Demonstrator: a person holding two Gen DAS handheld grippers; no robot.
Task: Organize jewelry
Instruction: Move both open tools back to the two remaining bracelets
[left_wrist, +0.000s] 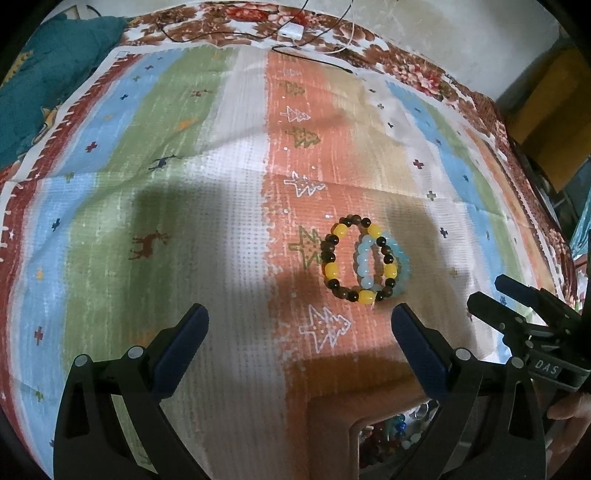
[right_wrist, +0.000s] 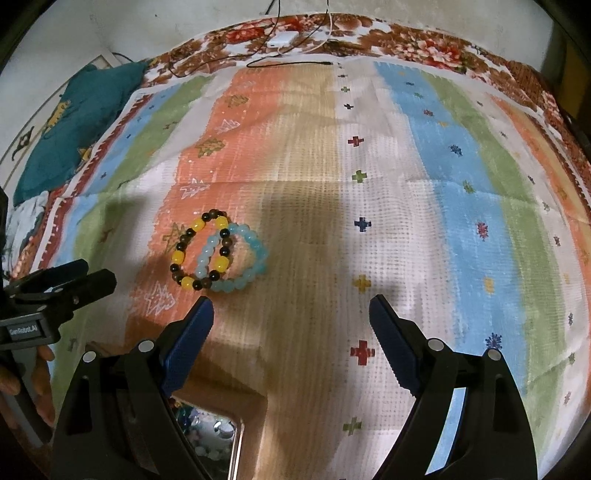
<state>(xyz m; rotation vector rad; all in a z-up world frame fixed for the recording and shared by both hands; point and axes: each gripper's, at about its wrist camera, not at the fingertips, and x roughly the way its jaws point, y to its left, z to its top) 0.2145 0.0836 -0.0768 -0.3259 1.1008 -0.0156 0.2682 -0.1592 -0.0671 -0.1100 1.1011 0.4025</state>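
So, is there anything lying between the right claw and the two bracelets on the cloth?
Nothing visible. The right claw is open and empty, and only bare striped cloth lies between it and the yellow-and-brown bracelet, which overlaps the light blue bracelet. The left claw stands off to the side.

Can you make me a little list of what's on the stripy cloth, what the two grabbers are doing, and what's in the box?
surface: stripy cloth over a flowery cover
jewelry out: yellow-and-brown bracelet overlapping a blue bracelet
box: open box at the near edge, beads inside
left gripper: open, empty, short of the bracelets
right gripper: open, empty, bracelets just past its left finger
far edge: cables and a white plug
far left: teal fabric
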